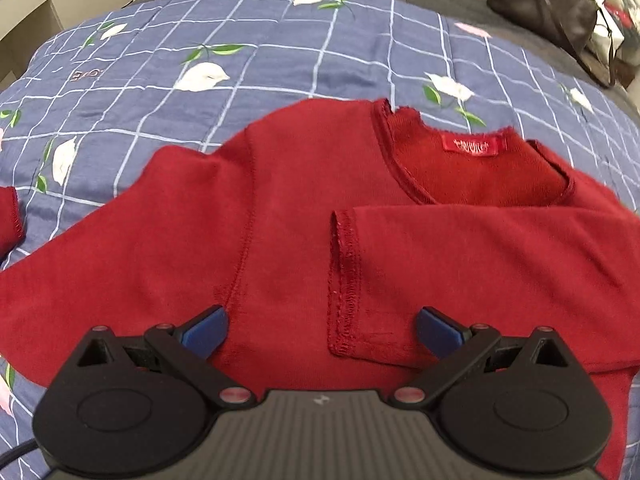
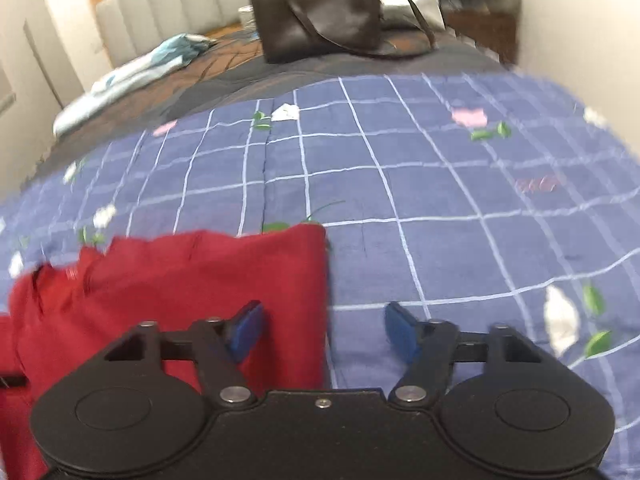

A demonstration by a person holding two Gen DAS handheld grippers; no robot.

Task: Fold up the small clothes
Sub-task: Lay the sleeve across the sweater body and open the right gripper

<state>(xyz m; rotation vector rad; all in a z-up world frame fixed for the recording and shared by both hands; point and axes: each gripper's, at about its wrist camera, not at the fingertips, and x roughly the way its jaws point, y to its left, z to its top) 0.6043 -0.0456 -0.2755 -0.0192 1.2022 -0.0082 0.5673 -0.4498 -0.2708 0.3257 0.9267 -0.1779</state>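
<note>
Blue pads tip my left tongs (image 1: 322,330), spread wide and gripping nothing — they hang just above the red sweater (image 1: 288,216). Its knit is soft and matte, with a raised overlocked seam running down from the shoulder. One sleeve (image 1: 472,276) lies folded across the chest, its cuff (image 1: 343,280) showing a rough stitched hem, edge turned toward me. Past it, the round neckline opens onto a fleecier inner face and a bright red label (image 1: 474,146) with pale lettering I can't read. The other sleeve stretches out toward the left edge of the view. The sweater lies flat on the bed, on a quilted blue quilt (image 1: 280,56) crossed with thin white grid lines and printed with white flowers and green leaves.

From the right wrist, my right tongs (image 2: 324,330) are likewise released, with blue pads apart. They straddle the sweater's straight side edge (image 2: 325,300), one pad over red cloth, the other over quilt. The view is blurred. Farther off a dark leather handbag (image 2: 316,20) with a thin strap sits near the padded headboard (image 2: 160,8), and a pale blue cloth (image 2: 132,72) lies crumpled at the left.
</note>
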